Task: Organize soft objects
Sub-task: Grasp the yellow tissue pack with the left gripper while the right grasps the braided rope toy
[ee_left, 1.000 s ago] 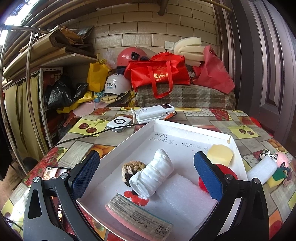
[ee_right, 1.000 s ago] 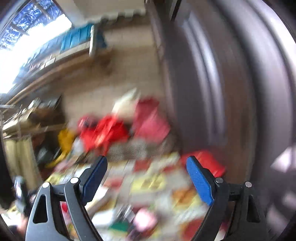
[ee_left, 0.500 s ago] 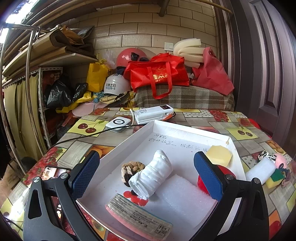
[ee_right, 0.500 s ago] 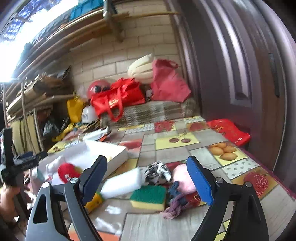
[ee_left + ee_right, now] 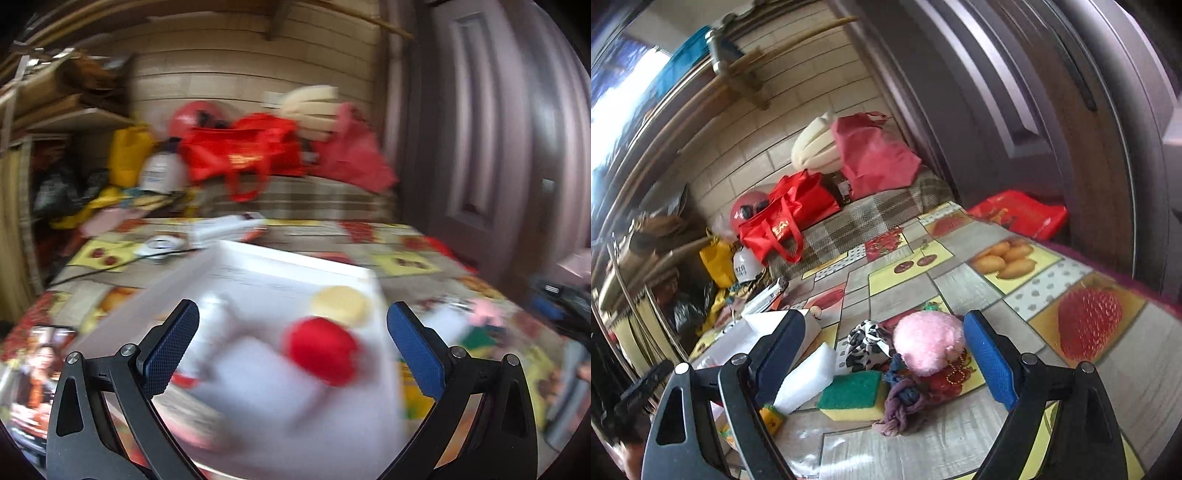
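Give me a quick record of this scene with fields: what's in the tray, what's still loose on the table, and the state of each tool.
tray: white tray on the fruit-print table
in tray: red round item, pale yellow sponge, white roll; view blurred
loose on table: pink plush, green-and-yellow sponge, white foam block, black-and-white cloth, purple cloth
left tool: open, holding nothing
right tool: open, holding nothing, facing the loose pile

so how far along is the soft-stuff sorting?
Partly done: the white tray already holds a red ball and a yellow sponge. Nothing in hand: the right claw hangs open over the pile. Left on the table: pink plush, green sponge, white foam block, spotted cloth.
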